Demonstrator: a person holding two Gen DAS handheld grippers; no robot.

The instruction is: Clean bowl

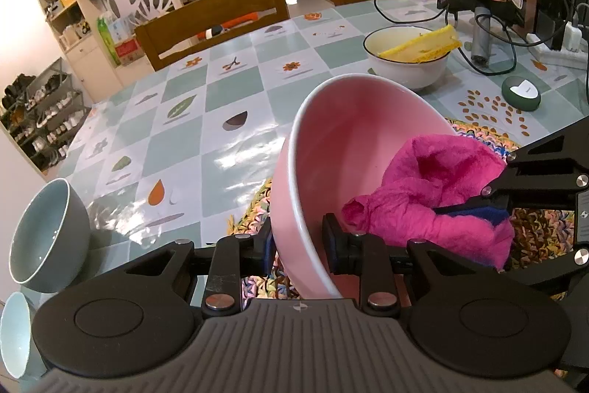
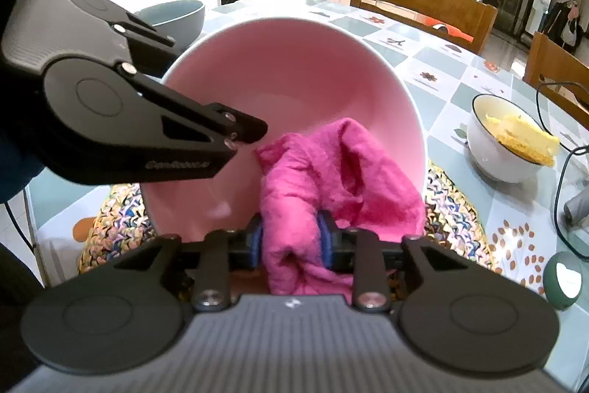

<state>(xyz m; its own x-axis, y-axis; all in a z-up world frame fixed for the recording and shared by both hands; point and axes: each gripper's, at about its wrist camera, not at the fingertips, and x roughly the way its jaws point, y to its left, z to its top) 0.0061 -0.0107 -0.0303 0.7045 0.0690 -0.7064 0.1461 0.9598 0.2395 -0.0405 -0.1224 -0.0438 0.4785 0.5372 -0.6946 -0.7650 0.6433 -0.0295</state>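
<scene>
A pink bowl (image 1: 353,150) is tipped on its side above a woven mat (image 1: 475,135). My left gripper (image 1: 299,247) is shut on the bowl's rim, one pad inside and one outside. My right gripper (image 2: 293,242) is shut on a magenta cloth (image 2: 331,172) and holds it at the bowl's lower rim, partly inside the bowl (image 2: 287,91). The cloth (image 1: 438,197) and the right gripper (image 1: 489,205) show at the right in the left wrist view. The left gripper (image 2: 254,139) shows at the left in the right wrist view.
A white bowl (image 1: 408,65) with a yellow sponge (image 1: 427,45) stands further back on the checked table (image 1: 184,142). A grey bowl (image 1: 48,234) and a light blue bowl (image 1: 14,334) sit at the left. A green round gadget (image 1: 521,93), cables and wooden chairs (image 1: 213,21) are at the back.
</scene>
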